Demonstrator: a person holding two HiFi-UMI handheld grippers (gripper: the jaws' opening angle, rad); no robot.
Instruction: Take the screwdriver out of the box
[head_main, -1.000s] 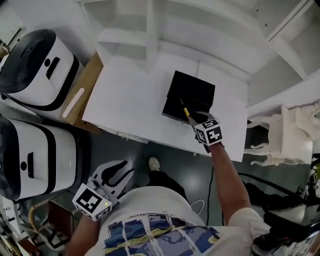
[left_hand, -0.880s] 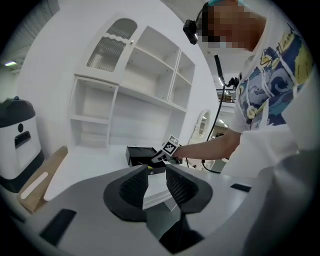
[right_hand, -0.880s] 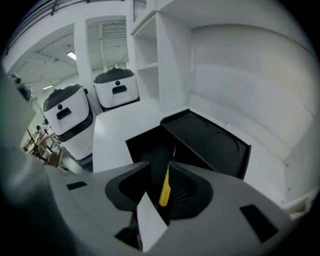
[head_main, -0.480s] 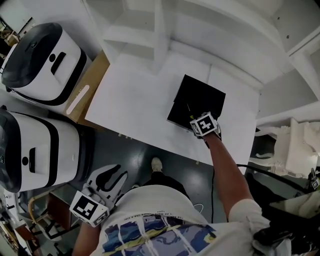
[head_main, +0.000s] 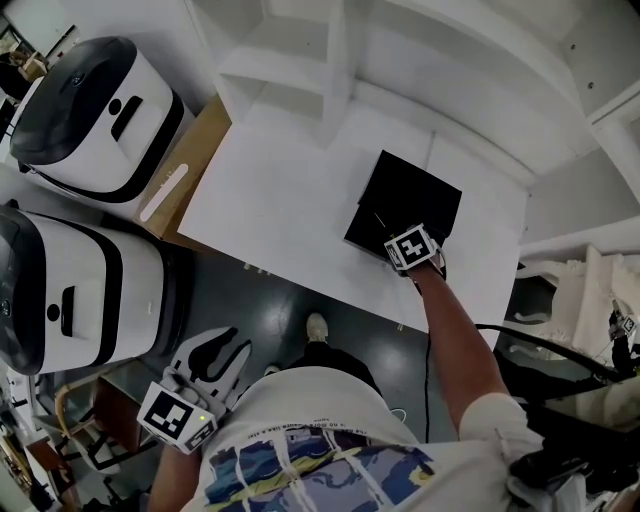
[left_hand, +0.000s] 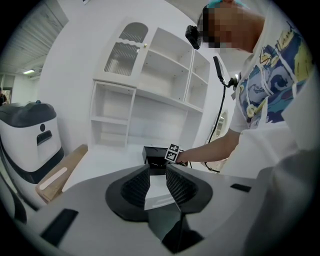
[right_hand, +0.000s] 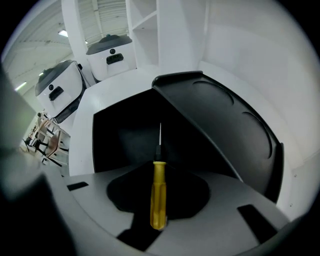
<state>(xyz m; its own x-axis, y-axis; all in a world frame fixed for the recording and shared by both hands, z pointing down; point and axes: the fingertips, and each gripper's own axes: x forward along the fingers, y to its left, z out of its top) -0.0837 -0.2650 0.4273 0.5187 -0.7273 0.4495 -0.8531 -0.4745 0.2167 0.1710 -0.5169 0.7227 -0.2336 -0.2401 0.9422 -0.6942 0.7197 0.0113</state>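
An open black box (head_main: 410, 195) sits on the white table (head_main: 280, 200), right of its middle. My right gripper (head_main: 398, 240) hangs steeply down over the box's near edge. In the right gripper view a yellow-handled screwdriver (right_hand: 159, 192) lies in line between the closing jaws of that gripper (right_hand: 159, 170). Its thin blade points into the dark inside of the box (right_hand: 125, 135), beside the raised lid (right_hand: 225, 130). My left gripper (head_main: 222, 358) stays low at the person's left side, away from the table. In its own view the left gripper (left_hand: 157, 172) is open with nothing between its jaws.
Two white-and-black machines (head_main: 90, 120) (head_main: 60, 300) stand left of the table, with a wooden board (head_main: 185, 175) leaning between. White shelving (head_main: 330, 60) rises behind the table. White furniture (head_main: 560, 285) stands at the right. The person's foot (head_main: 315, 327) is below the table's front edge.
My right gripper has sunk with the screwdriver from above the box down to its near edge. The yellow handle no longer shows in the head view. The left gripper has barely moved.
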